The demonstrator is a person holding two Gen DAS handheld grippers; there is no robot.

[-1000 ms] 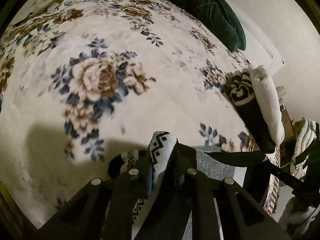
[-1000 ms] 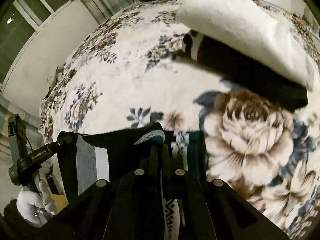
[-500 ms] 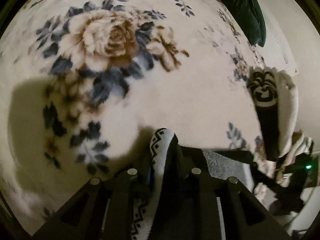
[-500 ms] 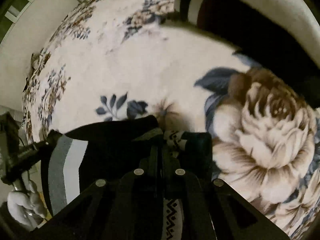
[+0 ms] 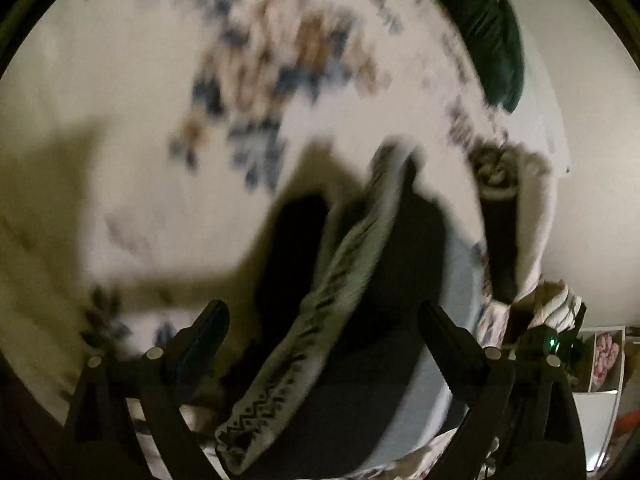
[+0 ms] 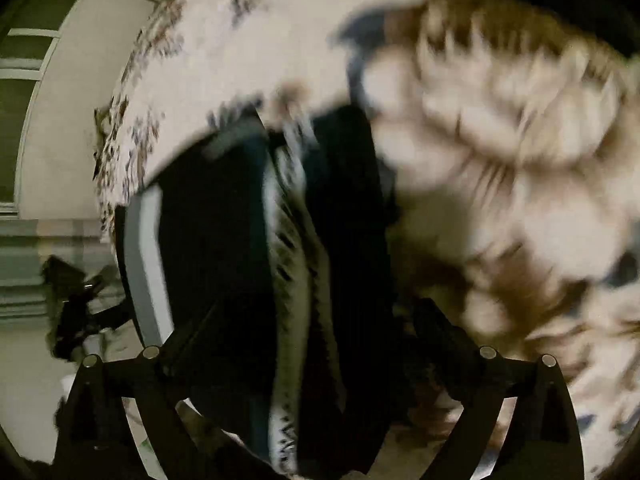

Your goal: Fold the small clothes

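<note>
- The jaws of the left gripper [image 5: 322, 322] are seen spread wide and opening, with the dark patterned garment [image 5: 344, 280] lying between them and no pad pressing on it.
- The jaws of the right gripper [image 6: 316, 320] are likewise spread wide and opening; the same dark patterned garment [image 6: 280, 264] lies between them, unpinched.
- The garment is laid on the floral blanket [image 5: 120, 128], lengthwise ahead of both grippers, with a pale zigzag-patterned band [image 5: 280, 396] running along its middle and a grey stripe [image 6: 146, 264] showing at one edge in the right wrist view.
- Whether the fold lies flat and even cannot be told, as both views are blurred.
- The step in hand is judged to be the release of the garment after a fold has been laid down on the bed.
- A stack of folded clothes [image 5: 516, 216] is seen on the blanket beyond the garment, near the bed's edge, and a dark green pillow [image 5: 492, 40] lies farther off.
- For the next move, both grippers would probably need to be lifted clear without snagging the cloth; then a further fold could be taken, or the piece carried to the stack.
</note>
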